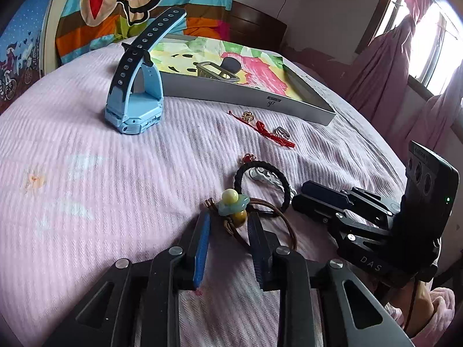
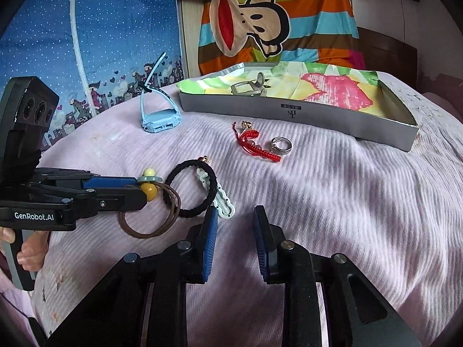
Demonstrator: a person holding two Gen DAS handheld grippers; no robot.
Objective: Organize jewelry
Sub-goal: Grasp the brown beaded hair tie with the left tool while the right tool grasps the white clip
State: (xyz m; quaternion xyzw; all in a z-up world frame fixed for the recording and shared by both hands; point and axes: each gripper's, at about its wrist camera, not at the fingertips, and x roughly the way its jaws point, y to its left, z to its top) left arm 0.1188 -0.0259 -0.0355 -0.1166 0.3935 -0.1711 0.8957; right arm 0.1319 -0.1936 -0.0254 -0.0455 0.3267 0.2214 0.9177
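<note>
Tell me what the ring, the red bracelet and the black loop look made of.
Ring: likely silver-toned metal, polished; it glints. Red bracelet: knotted cord, matte, with small beads of unclear material. Black loop: probably fabric-covered elastic, matte with a braided texture.

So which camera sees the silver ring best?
The right wrist view: the silver ring lies open and clear beside the red cord bracelet. In the left wrist view it is smaller, farther off and partly behind the cord.
</note>
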